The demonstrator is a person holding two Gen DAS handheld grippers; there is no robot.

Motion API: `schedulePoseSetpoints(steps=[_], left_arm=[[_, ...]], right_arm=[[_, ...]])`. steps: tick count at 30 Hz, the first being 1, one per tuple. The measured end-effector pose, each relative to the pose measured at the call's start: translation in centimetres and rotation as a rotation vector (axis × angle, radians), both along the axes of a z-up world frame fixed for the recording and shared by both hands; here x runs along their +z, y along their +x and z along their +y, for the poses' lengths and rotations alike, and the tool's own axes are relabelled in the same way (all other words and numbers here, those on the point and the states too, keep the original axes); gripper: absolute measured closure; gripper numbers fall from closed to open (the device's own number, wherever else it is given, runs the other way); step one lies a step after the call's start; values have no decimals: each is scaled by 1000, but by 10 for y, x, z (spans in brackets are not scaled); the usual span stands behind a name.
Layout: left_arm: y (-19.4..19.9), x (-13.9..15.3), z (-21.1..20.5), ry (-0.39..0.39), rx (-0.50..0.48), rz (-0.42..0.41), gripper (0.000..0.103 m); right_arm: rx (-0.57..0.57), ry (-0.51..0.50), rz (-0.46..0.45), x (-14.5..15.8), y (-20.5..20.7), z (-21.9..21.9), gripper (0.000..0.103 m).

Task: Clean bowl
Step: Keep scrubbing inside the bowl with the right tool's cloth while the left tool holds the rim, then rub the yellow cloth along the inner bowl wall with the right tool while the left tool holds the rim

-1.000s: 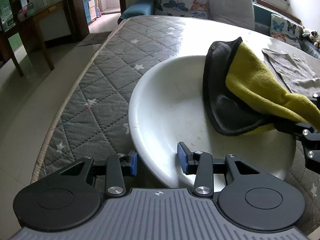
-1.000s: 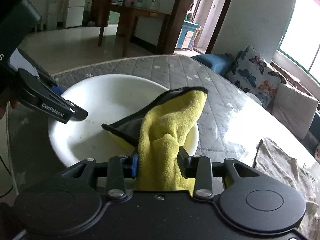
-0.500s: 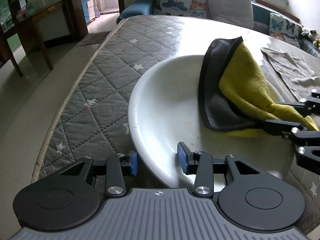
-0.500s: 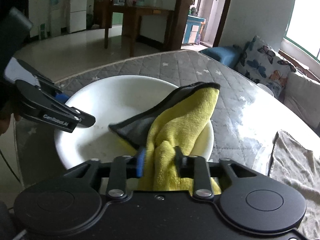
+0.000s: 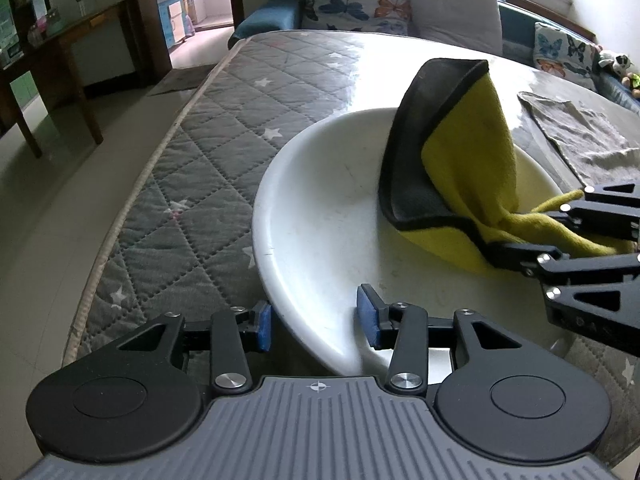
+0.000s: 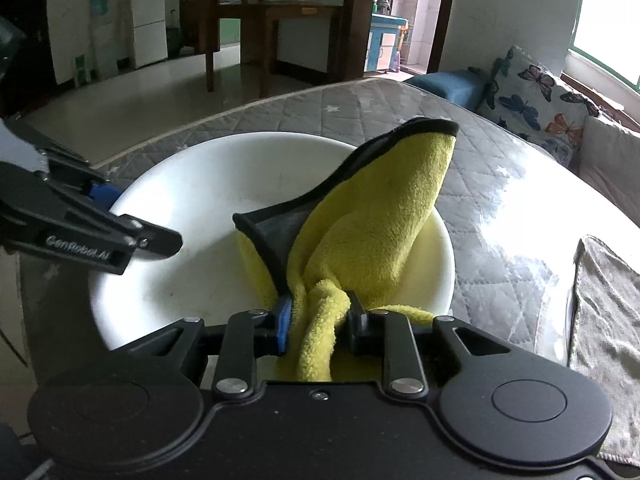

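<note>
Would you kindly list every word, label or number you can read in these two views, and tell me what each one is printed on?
"GenRobot.AI": white lettering on the side of the left gripper, seen in the right wrist view, slightly blurred.
Faint embossed letters on the side of the right gripper in the left wrist view: too faint to read.
Papers and packages on the dark shelf at far left: too small to read.
No text shows on the white bowl or the yellow cloth.

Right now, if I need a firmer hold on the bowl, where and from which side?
Grip the near rim of the white bowl, from the left hand-held gripper side. The thin rim already sits between its open fingers, and the yellow cloth covers the far side.
</note>
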State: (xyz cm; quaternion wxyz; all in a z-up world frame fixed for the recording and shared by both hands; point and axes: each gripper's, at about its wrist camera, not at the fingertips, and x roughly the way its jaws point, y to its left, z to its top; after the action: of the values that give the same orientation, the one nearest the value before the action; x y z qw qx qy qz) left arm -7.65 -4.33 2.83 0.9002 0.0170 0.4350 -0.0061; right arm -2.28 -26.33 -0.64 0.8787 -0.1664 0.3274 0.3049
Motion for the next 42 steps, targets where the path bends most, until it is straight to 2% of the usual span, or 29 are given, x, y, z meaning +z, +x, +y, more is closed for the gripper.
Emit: schedulePoseSetpoints(steps=[16,23,32,42], left_arm=[[-5,1,-5,7,11,-2,56],[-12,1,-5,-29,47,8,56],[-19,1,-14,-50,82,3,57],[-20,2,-14,-33,51,-9,60]], right_arm=[[-22,42,-10,-6,12,0,74],[-22,54,-18,-6,14,-10,74],[-20,35,-14,-8,-2,-11,72],[6,15,21,-9,-27,-13,70]])
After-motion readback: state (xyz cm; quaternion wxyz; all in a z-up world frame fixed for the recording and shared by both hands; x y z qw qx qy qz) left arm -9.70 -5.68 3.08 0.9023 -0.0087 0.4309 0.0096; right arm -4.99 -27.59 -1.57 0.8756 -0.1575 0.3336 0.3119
